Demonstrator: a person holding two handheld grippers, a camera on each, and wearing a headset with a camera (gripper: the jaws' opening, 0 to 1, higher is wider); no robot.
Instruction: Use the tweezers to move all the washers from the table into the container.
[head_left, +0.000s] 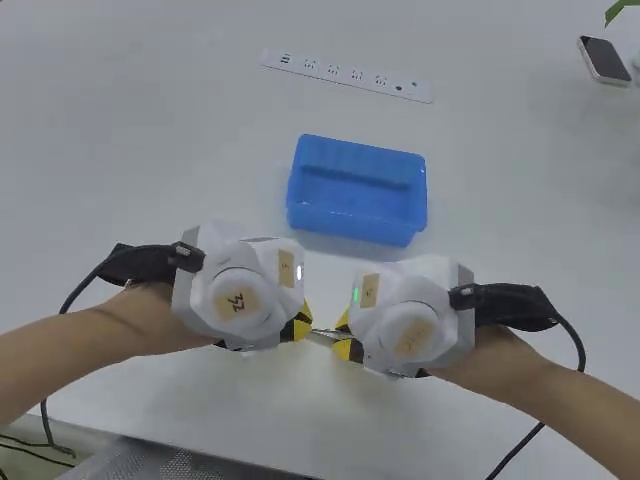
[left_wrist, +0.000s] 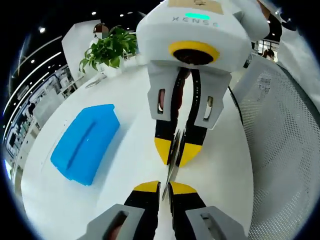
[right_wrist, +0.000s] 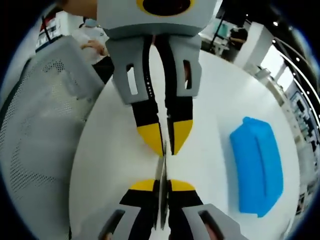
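The blue container (head_left: 350, 222) stands on the white table just beyond both grippers; it is also seen at the left of the left gripper view (left_wrist: 85, 145) and at the right of the right gripper view (right_wrist: 257, 165). My left gripper (head_left: 300, 325) and right gripper (head_left: 342, 342) face each other tip to tip near the table's front edge. A thin pair of metal tweezers (head_left: 322, 337) bridges them. The left gripper (left_wrist: 165, 187) is shut on the tweezers (left_wrist: 170, 172), and the right gripper (right_wrist: 162, 186) is shut on the tweezers (right_wrist: 161, 165) too. I see no washers.
A white power strip (head_left: 346, 75) lies behind the container, and a phone (head_left: 604, 58) rests at the far right. A grey mesh chair (left_wrist: 285, 140) stands by the table's near edge. A potted plant (left_wrist: 107, 50) sits far off.
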